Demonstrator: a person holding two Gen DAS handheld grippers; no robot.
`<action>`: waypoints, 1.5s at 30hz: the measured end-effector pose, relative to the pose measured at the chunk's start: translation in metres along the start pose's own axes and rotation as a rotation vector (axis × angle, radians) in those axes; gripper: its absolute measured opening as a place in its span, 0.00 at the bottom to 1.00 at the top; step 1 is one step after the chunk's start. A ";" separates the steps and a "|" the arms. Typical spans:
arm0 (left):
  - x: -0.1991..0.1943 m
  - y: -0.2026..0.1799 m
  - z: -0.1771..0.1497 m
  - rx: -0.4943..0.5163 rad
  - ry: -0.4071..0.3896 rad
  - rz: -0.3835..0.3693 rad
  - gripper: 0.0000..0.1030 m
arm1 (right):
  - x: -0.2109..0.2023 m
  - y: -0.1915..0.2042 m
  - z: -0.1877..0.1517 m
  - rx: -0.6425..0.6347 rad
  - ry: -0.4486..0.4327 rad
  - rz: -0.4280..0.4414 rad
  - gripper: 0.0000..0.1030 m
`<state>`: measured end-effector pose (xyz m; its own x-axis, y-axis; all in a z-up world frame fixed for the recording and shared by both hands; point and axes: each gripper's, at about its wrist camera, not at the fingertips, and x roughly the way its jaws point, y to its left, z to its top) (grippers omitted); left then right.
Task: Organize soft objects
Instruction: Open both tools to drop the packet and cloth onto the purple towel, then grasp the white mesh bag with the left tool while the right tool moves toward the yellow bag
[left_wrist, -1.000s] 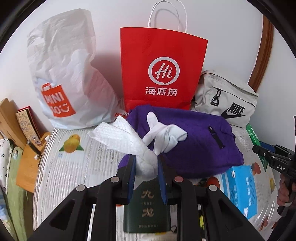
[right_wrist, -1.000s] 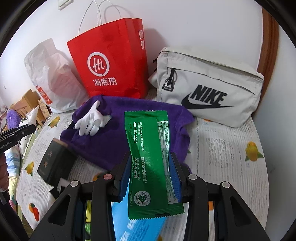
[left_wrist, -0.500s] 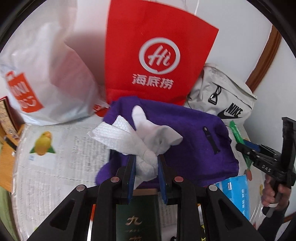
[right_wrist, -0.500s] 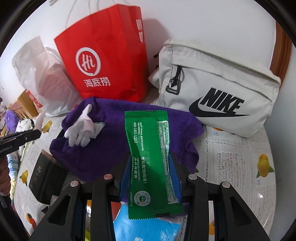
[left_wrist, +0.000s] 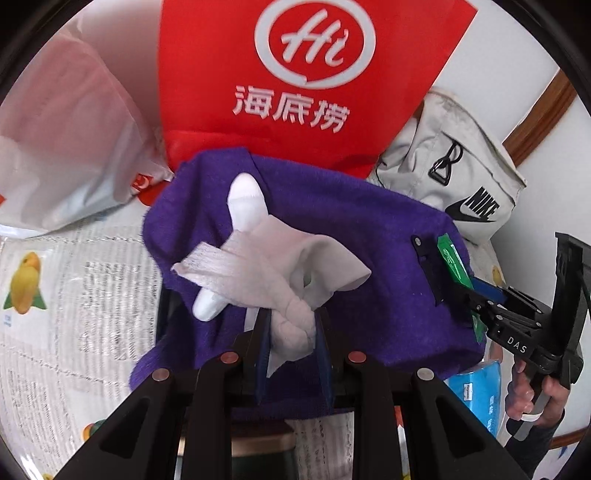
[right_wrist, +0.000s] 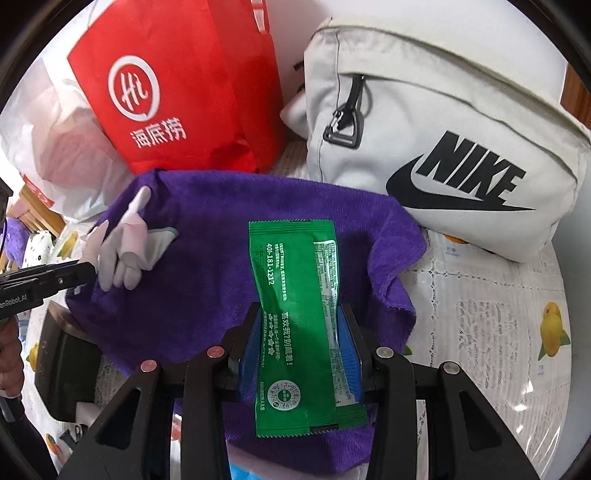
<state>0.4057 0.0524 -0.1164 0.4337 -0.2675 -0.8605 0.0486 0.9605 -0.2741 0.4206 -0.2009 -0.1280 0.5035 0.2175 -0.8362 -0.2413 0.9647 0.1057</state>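
My left gripper (left_wrist: 291, 325) is shut on a twisted white tissue (left_wrist: 258, 273) and holds it over a white glove (left_wrist: 325, 266) lying on a folded purple towel (left_wrist: 369, 229). My right gripper (right_wrist: 301, 332) is shut on a green sachet (right_wrist: 295, 295) and holds it above the purple towel (right_wrist: 207, 240). The glove (right_wrist: 125, 243) lies at the towel's left end, next to the left gripper's tip. The right gripper with the sachet (left_wrist: 454, 262) shows at the towel's right edge in the left wrist view.
A red paper bag (left_wrist: 306, 81), a white plastic bag (left_wrist: 66, 147) and a grey Nike pouch (right_wrist: 443, 140) stand against the wall behind the towel. A dark box (right_wrist: 66, 362) and a blue packet (left_wrist: 476, 391) lie near the towel on the fruit-print cloth (right_wrist: 491, 314).
Both grippers have moved forward and down toward the purple towel. The tissue now hangs over the white glove, and the sachet is over the towel's right part.
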 end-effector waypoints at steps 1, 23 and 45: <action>0.004 -0.001 0.000 0.004 0.006 0.002 0.21 | 0.002 0.000 0.001 0.000 0.005 0.001 0.38; -0.013 -0.003 -0.013 0.001 0.030 -0.001 0.55 | -0.016 0.014 -0.005 -0.051 0.007 -0.012 0.62; -0.114 0.002 -0.132 -0.016 -0.045 0.055 0.63 | -0.124 0.069 -0.109 -0.111 -0.116 0.079 0.62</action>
<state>0.2378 0.0751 -0.0753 0.4754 -0.2103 -0.8543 0.0096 0.9722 -0.2340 0.2508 -0.1778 -0.0756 0.5699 0.3140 -0.7593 -0.3709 0.9229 0.1032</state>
